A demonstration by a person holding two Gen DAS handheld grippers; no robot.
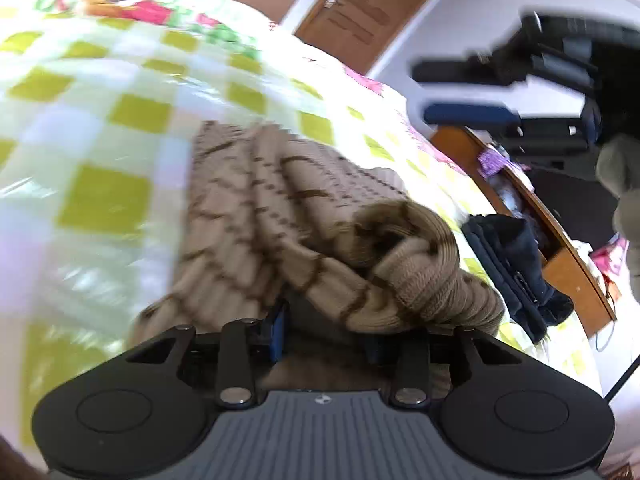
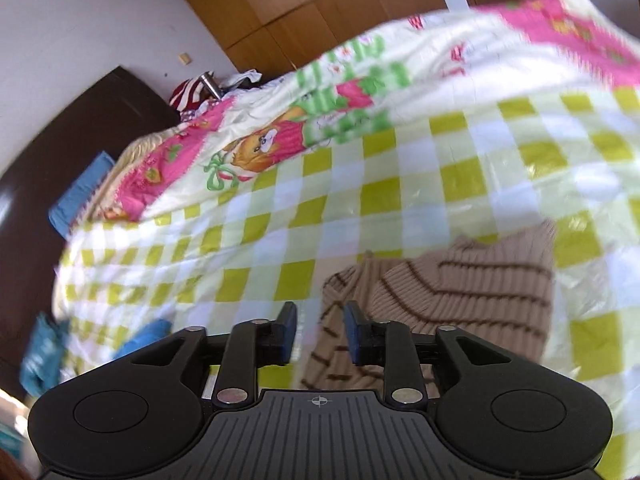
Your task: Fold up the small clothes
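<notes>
A beige knitted sweater (image 1: 280, 200) with thin brown stripes lies bunched on the checked bedspread (image 1: 100, 200). Its thick rolled hem is draped over my left gripper (image 1: 326, 336), whose jaws are shut on the knit. Cloth fills the gap between them and hides the right pad. In the left wrist view my right gripper (image 1: 464, 92) hovers at the upper right, clear of the sweater, jaws apart. The right wrist view shows that gripper (image 2: 320, 332) open and holding nothing, just above the left edge of the sweater (image 2: 460, 288).
A cartoon-print quilt (image 2: 260, 140) is heaped at the far side of the bed. Dark clothes (image 1: 516, 264) lie at the bed's right edge beside a wooden frame (image 1: 560, 240). A dark headboard (image 2: 60, 140) and blue cloth (image 2: 80, 192) are at the left.
</notes>
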